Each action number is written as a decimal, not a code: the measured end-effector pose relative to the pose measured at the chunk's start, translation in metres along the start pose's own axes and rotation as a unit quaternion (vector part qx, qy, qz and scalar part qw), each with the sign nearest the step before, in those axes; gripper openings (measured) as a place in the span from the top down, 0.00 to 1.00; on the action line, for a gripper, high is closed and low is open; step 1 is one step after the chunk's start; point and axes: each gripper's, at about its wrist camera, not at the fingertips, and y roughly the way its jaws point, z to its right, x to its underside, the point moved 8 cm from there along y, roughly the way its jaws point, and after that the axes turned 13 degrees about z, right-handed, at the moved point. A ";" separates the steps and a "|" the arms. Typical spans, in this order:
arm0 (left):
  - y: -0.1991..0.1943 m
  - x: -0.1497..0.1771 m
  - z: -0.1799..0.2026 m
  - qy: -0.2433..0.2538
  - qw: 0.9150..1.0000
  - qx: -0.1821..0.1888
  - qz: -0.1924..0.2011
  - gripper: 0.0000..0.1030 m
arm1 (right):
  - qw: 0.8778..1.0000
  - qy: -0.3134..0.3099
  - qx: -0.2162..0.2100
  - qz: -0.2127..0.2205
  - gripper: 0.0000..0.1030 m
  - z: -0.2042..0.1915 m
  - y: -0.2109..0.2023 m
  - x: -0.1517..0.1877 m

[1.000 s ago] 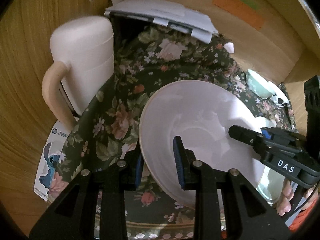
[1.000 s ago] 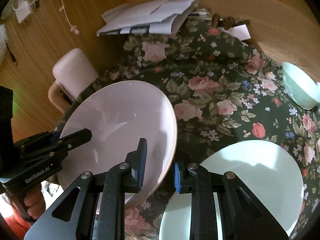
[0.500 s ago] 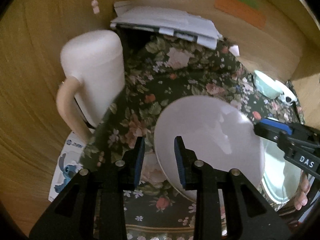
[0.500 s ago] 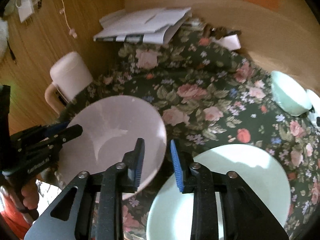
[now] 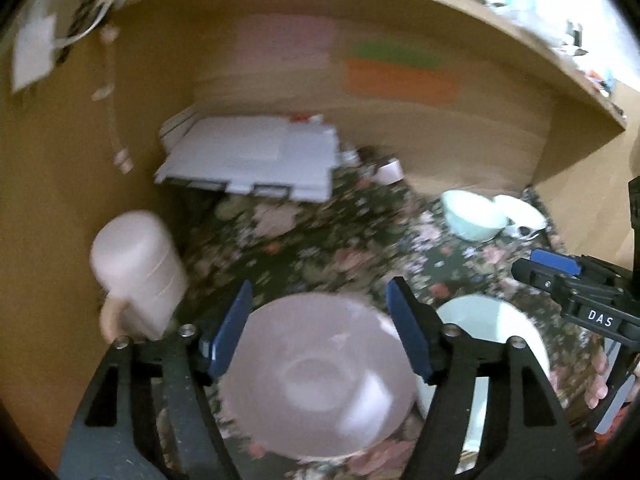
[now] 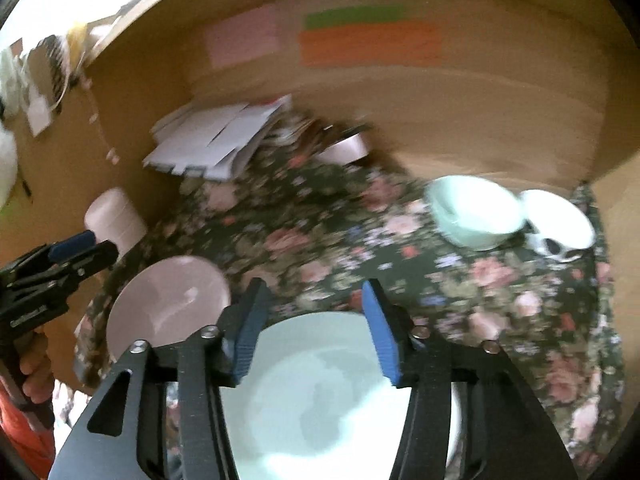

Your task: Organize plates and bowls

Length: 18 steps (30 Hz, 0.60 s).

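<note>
My left tool (image 5: 316,328) is opening over the pink plate (image 5: 320,380), which lies flat, face up, on the floral cloth (image 6: 320,236), untouched by the pads. My right tool (image 6: 312,328) is opening above the mint plate (image 6: 320,400), beside it. A mint bowl (image 6: 476,212) and white bowl (image 6: 560,220) sit touching near the desk's far right wall (image 6: 480,120); open cloth lies between.

both wrist views, blurred, overlook one floral cloth (image 5: 332,248) from above.
</note>
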 end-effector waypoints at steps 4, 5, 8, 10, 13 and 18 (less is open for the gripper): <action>0.011 -0.016 0.027 0.010 1.000 0.011 0.010 0.19 | 0.999 0.006 0.029 0.018 0.48 0.031 -0.012 -0.011; 0.014 -0.018 0.032 0.012 1.000 0.013 0.011 0.19 | 0.999 0.007 0.035 0.021 0.47 0.037 -0.014 -0.013; 0.028 -0.027 0.051 0.018 1.000 0.025 0.005 0.19 | 0.998 0.018 0.051 0.032 0.33 0.059 -0.018 -0.020; 0.039 -0.033 0.063 0.025 0.999 0.028 0.003 0.18 | 0.997 0.024 0.064 0.039 0.32 0.074 -0.019 -0.023; 0.054 -0.038 0.080 0.038 0.999 0.030 -0.001 0.18 | 0.996 0.033 0.077 0.039 0.31 0.095 -0.016 -0.028; 0.081 -0.036 0.108 0.056 0.997 0.040 -0.016 0.17 | 0.994 0.050 0.089 0.026 0.29 0.127 0.004 -0.033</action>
